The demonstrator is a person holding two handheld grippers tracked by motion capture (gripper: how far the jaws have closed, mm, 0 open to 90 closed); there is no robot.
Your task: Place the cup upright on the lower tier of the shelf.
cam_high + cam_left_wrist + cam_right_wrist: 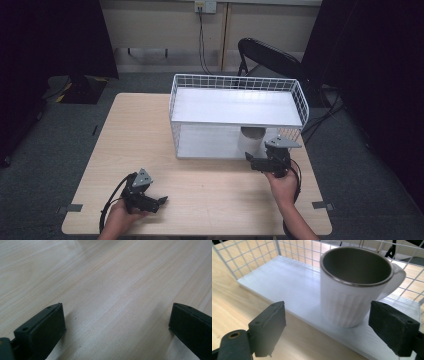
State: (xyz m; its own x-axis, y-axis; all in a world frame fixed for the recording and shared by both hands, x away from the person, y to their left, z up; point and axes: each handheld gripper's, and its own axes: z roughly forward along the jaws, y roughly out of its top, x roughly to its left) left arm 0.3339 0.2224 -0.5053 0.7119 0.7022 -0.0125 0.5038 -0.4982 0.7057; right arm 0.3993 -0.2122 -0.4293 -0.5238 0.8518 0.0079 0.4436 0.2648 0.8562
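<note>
A white ribbed mug (352,290) with a metal rim and a handle stands upright on the lower white board (287,277) of a wire rack (235,80). In the high view the mug (251,140) sits at the right of the lower level, near its front edge. My right gripper (327,306) is open just in front of the mug, one jaw on each side, and neither pad touches it. A hand holds that right gripper (257,161) at the rack's front right. My left gripper (157,201) rests open low over the table's front left, with bare wood between its jaws (117,306).
The rack has an upper white board (235,107) and wire mesh walls at the sides and back. It stands at the far right of the wooden table (140,130). A black folding chair (265,55) is behind the table. Cables trail from both grippers.
</note>
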